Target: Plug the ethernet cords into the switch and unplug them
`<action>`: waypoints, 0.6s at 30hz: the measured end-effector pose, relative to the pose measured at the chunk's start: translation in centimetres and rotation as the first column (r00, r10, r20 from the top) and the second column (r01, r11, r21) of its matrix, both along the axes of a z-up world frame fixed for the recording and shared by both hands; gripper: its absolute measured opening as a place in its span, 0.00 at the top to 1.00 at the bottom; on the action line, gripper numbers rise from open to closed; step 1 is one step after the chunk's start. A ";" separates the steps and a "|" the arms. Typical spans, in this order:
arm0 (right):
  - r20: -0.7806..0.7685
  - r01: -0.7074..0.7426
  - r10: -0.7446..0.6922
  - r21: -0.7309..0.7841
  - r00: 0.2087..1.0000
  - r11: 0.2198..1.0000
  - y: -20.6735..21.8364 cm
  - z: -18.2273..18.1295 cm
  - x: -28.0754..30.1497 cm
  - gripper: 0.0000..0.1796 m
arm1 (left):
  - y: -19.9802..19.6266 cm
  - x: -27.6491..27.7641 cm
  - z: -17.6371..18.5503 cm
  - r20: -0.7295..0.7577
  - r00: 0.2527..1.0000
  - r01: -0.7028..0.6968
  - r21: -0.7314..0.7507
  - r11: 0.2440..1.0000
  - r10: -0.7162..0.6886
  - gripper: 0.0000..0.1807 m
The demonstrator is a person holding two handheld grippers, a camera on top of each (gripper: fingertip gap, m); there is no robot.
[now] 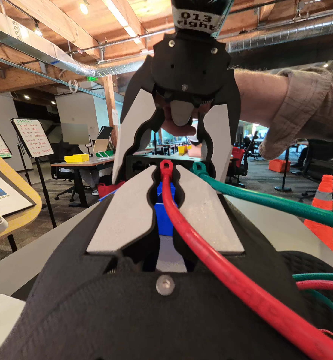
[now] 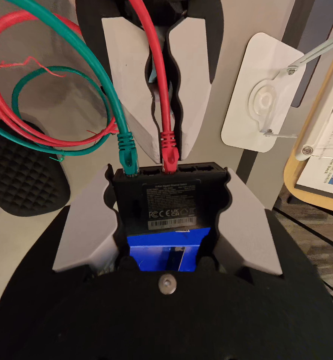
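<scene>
A black ethernet switch (image 2: 169, 198) is clamped between the fingers of my right gripper (image 2: 167, 175), which is shut on its sides. The switch also shows in the left wrist view (image 1: 142, 165), where the right gripper's fingers (image 1: 131, 136) come down from above. My left gripper (image 1: 165, 169) is shut on the plug of the red cord (image 2: 168, 152). The plug's tip sits at the third port from the left. The green cord's plug (image 2: 127, 155) sits in the leftmost port, with nothing holding it. A blue box (image 2: 167, 239) lies under the switch.
Loose loops of red and green cord (image 2: 44, 116) lie to the left over a black textured mat (image 2: 21, 165). A white plate with a clear hook (image 2: 259, 93) and a wooden stand with a printed sheet (image 2: 317, 165) are to the right. An orange cone (image 1: 323, 206) stands beyond the table. A person's arm (image 1: 278, 105) holds the right gripper. Less than 4 cm separates the two grippers' tips.
</scene>
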State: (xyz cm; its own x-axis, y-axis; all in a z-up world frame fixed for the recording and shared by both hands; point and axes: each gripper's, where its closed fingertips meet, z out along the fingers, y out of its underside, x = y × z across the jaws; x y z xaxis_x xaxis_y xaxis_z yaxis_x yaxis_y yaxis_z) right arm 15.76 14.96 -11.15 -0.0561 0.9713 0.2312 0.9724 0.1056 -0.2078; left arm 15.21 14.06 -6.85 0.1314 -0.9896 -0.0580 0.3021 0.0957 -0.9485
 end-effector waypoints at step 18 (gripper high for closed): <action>-0.170 0.113 -0.125 -0.080 0.977 0.990 0.2 -6.6 0.1 0.40 | 2.5 -3.3 -6.9 -0.479 0.846 0.303 0.073 0.950 -0.233 0.73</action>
